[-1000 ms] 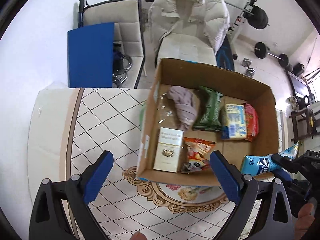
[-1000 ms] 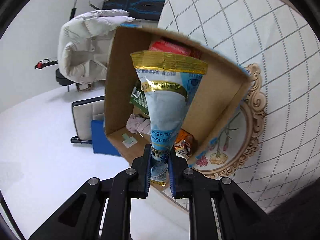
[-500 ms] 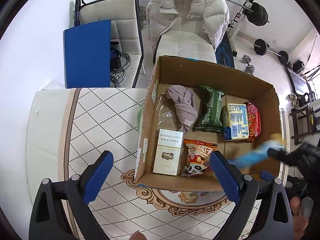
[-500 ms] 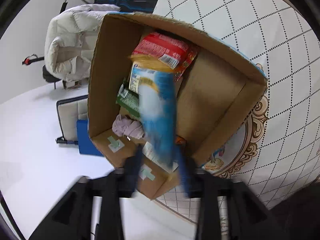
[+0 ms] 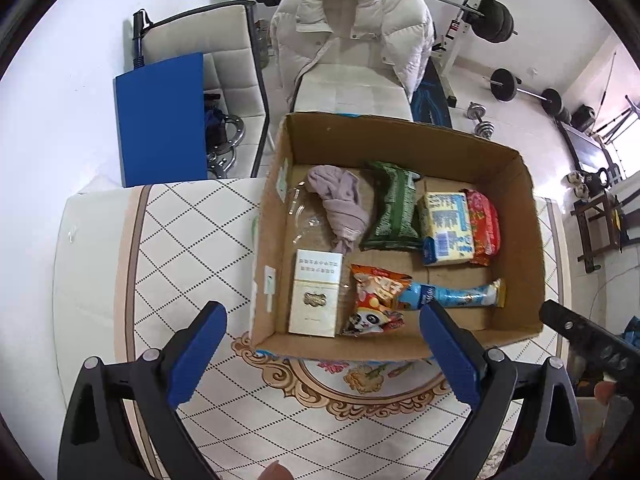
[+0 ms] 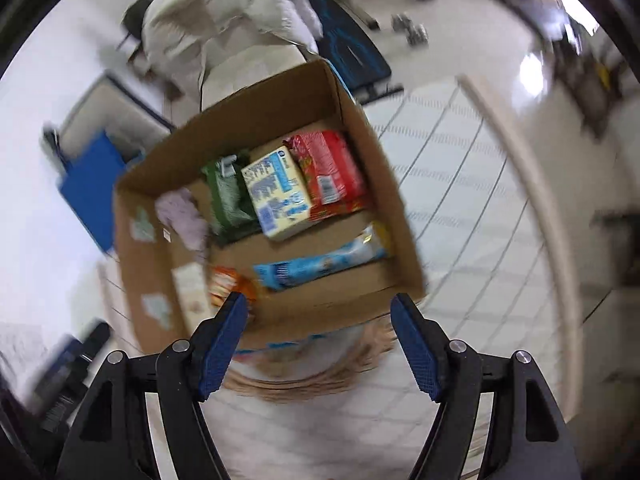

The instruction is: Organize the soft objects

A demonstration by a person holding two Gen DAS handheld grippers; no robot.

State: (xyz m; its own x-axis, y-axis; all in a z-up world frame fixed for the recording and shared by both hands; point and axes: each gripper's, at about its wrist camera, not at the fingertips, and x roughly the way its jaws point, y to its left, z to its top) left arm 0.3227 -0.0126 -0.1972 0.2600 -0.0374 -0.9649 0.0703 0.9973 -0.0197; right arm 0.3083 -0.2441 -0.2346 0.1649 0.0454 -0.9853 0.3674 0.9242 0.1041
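The blue snack pack (image 5: 452, 294) lies flat inside the cardboard box (image 5: 400, 136), by the front wall. Both the right gripper (image 6: 318, 346) and left gripper (image 5: 320, 350) are wide apart and hold nothing. Lift the right one straight away, not bumping the box

Jacket (image 5: 352, 28): cream, puffy, draped over a chair behind the bench.
Blue board (image 5: 160, 120): leaning against a second chair (image 5: 224, 40), left.
Barbells (image 5: 504, 84): on the tiled floor, right.
Tablecloth (image 5: 188, 248): diamond-patterned.
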